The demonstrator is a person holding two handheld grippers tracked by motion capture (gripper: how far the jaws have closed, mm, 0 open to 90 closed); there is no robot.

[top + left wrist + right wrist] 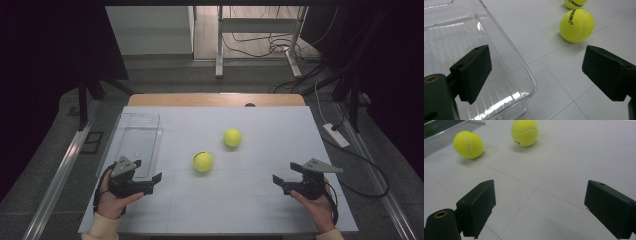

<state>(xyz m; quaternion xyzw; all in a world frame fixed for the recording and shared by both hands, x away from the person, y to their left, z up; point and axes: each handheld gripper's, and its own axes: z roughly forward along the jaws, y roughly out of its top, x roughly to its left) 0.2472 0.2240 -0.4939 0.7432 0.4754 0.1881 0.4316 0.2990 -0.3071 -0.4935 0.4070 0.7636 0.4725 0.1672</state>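
gripping either tennis ball should be easy: light, springy, fuzzy enough not to slip, best pinched across its middle. the near ball (203, 161) lies ahead and right of the left claw (150, 181), the far ball (232, 137) beyond it. both the left and the right claw (283, 181) gape wide, holding nothing. a clear tray (131, 142) sits just ahead of the left claw on the smooth white surface (260, 200); dim room behind.

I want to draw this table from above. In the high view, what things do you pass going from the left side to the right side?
Left gripper → nearer tennis ball → farther tennis ball → right gripper. I skip the clear bin: it overlaps the left gripper.
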